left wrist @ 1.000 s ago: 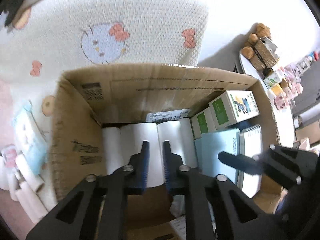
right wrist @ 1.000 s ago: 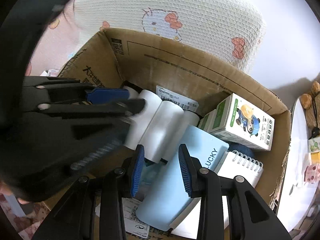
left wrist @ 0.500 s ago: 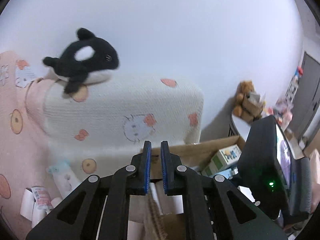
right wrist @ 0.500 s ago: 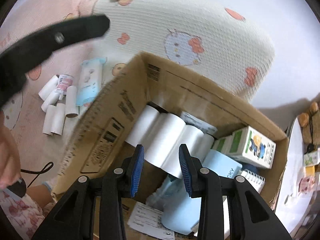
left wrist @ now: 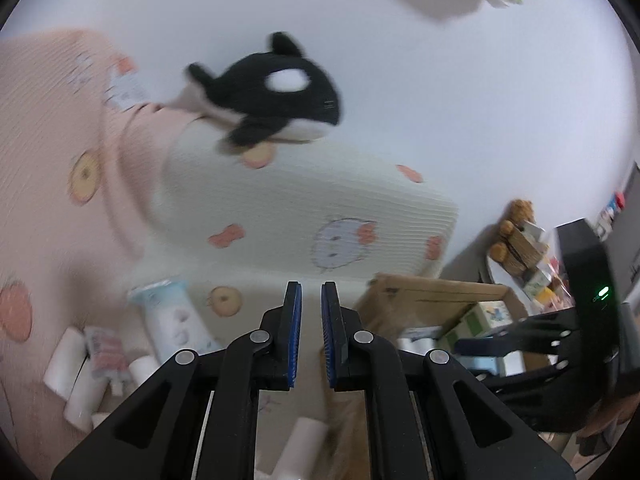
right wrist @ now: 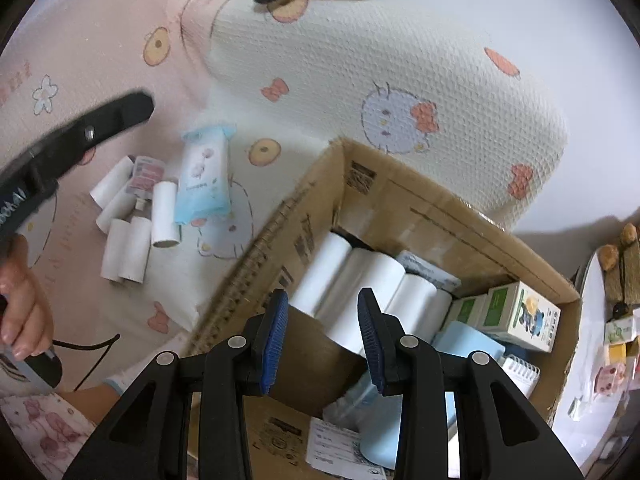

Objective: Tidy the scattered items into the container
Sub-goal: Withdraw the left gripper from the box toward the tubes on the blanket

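Currently, the left gripper [left wrist: 308,300] is raised over the bedding, well clear of the cardboard box [right wrist: 400,196]. Its fingers stand apart w/ a narrow gap and nothing between the blue pads [left wrist: 294,340]. It points toward a black-and-white orca plush [left wrist: 276,96] lying on top of a cream waffle-knit pillow [left wrist: 304,204].

The right gripper [right wrist: 322,300] hangs over the box's near left edge, pointing steeply down. Fingers apart, gap wider than the left's, nothing held; box wall and white rolls show through the gap.

Box contents, right wrist view: a row of white paper rolls [right wrist: 360,276] lying side by side at the left, green-and-white cartons [right wrist: 516,316] at the far right, a light blue notebook [right wrist: 468,350] and a spiral notepad [right wrist: 520,376] below them, a printed slip [right wrist: 332,444] at the near side.

Scattered items not yet in the box, on the pink printed sheet [right wrist: 100,40] to its left: a cluster of cardboard tubes [right wrist: 132,236], a small pink pouch [right wrist: 146,176] among them, and a light blue tissue pack [right wrist: 204,176] just beside. Tubes touch one another; tissue pack lies near the box corner but apart from it.

A person's hand [right wrist: 20,304] grips a handle at the left edge of the right wrist view. A teddy bear [left wrist: 516,224] sits on a side table at the right, details too small to tell.
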Available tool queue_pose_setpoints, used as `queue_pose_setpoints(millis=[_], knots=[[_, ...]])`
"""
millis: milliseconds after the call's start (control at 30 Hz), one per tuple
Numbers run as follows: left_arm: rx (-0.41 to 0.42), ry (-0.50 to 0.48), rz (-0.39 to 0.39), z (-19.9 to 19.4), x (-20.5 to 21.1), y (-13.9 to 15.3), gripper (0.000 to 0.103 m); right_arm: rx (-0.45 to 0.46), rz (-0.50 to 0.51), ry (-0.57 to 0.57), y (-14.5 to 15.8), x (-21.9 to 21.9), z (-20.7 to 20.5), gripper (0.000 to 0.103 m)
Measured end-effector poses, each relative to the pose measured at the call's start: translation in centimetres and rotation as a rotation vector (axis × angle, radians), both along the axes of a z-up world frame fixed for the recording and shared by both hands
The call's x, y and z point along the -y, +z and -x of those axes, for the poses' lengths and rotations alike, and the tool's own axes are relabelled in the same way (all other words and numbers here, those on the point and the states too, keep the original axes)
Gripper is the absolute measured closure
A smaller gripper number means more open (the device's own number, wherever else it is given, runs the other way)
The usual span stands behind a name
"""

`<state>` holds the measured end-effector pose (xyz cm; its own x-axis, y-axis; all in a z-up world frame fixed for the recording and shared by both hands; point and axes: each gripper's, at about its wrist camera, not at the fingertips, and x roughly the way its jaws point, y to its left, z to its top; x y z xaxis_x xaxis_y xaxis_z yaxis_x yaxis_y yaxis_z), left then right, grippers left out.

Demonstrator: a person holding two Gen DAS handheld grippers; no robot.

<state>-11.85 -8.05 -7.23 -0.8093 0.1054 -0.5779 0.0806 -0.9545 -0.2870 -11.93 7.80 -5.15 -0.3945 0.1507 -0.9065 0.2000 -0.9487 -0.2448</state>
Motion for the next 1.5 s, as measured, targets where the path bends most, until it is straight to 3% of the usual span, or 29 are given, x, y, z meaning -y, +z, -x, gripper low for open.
queue_pose_setpoints(millis=[133,333,433,567,667,800,967,1200,1367,1500], knots=[[0.017,0.039,0.000,-0.9,1.5,-0.5,0.092,-0.038,0.015,0.011,1.1,1.4,0.0,0.071],[-0.031,0.049,0.045,-2.6,1.9,0.9,0.091,-0.108,0.038,0.046,3.7,4.4,-0.4,0.071],[-0.067,0.042,0.082,-3.7,2.0,1.6,0.086,-0.149,0.035,0.067,4.8,6.0,-0.6,0.071],[-0.075,0.038,0.147,-4.6,1.9,1.4,0.065,-0.160,0.093,0.089,5.2,7.6,-0.6,0.071],[-0.091,0.010,0.147,-5.1,1.9,0.8,0.062,-0.148,0.161,0.093,4.8,8.6,-0.4,0.071],[-0.081,-0.008,0.114,-5.7,2.5,-0.9,0.060,-0.123,0.215,0.095,3.7,10.0,0.3,0.071],[-0.041,0.003,0.089,-5.9,3.5,-3.3,0.060,-0.115,0.192,0.084,2.4,11.7,1.3,0.071],[0.033,0.047,-0.040,-5.2,5.5,-7.7,0.060,-0.067,0.108,0.070,0.0,13.7,2.9,0.071],[0.071,0.027,-0.085,-5.0,5.4,-10.5,0.060,-0.053,0.088,0.016,-2.1,13.7,4.1,0.071],[0.111,-0.017,-0.107,-4.6,5.1,-12.8,0.060,0.008,0.100,-0.022,-4.4,13.8,5.2,0.071]])
